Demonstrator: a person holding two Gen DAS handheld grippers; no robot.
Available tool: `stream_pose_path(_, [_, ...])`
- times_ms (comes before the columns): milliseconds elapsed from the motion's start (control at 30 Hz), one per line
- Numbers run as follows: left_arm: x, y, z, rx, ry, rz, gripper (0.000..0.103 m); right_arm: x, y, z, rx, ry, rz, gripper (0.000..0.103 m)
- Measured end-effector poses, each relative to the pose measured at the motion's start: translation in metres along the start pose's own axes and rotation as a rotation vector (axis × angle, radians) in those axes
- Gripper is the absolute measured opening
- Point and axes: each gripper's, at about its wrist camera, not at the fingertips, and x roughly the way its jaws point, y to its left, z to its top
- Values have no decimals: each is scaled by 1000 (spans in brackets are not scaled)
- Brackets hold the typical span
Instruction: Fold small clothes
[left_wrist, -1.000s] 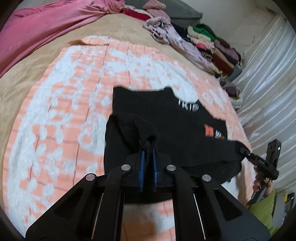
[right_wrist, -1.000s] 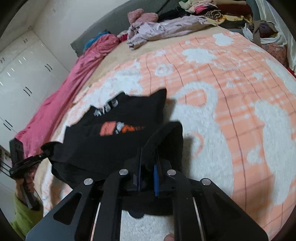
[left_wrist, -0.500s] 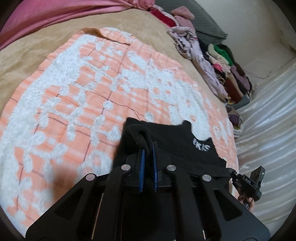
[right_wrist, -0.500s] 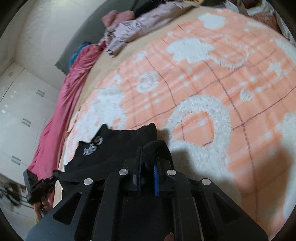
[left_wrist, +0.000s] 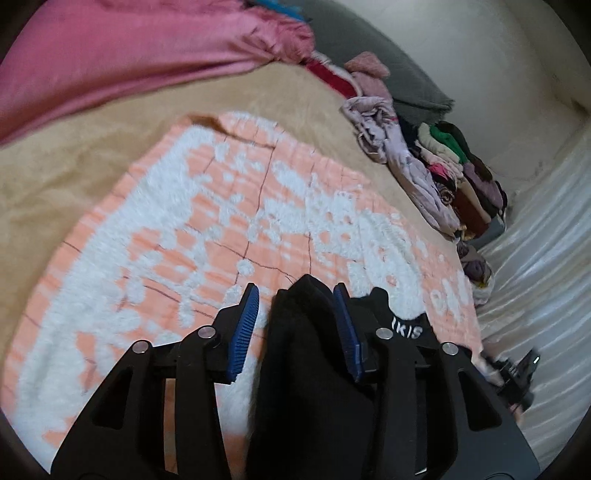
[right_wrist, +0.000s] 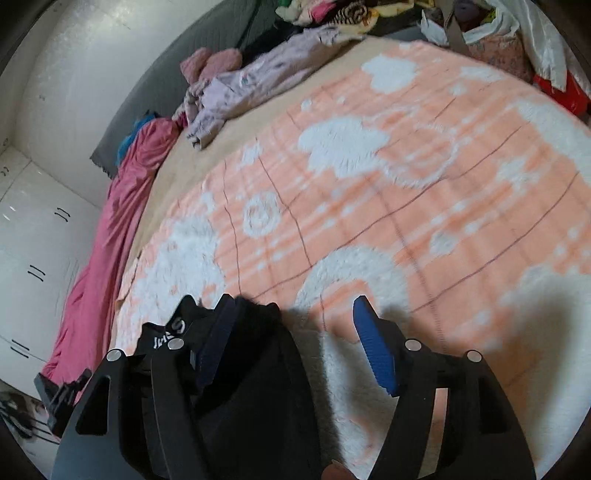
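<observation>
Both tongs, clamped on the garment a second ago, are now opening; folded edge carried forward.
I see the black knit garment with white lettering (left_wrist: 310, 369) lying folded on the orange-and-white fleece blanket (left_wrist: 207, 221) on the bed, loose between the left tongs (left_wrist: 297, 325); right tongs (right_wrist: 295, 332) apart, cloth against one pad only.

Black garment (left_wrist: 310, 369) with white lettering. Blanket (left_wrist: 177, 229) is orange-and-white, fluffy white blotches, thin dark grid lines. Tan sheet (left_wrist: 74, 166) under it. Pink cover (left_wrist: 129, 55). Grey headboard cushion (right_wrist: 192, 62). Lilac garment (right_wrist: 258, 81). Gripper pads (right_wrist: 376, 354) blue, frames black.
</observation>
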Motion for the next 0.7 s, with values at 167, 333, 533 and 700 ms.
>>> stream_pose_path(167, [-6,-27,-24,214,39,35,40,-22,30,-20,-235,-46,-51,66])
stream_pose_path(333, [8,-56,-52,476,91,124,40,-16,77,-57,-628,-23,-117,66])
stream_pose_path(533, [36,-81,-71,547,263,2,40,20,120,-107,-945,147,-153,65])
stream_pose_path(700, [61,-107,-95,622,332,-36,40,51,133,-119,-989,201,-172,65])
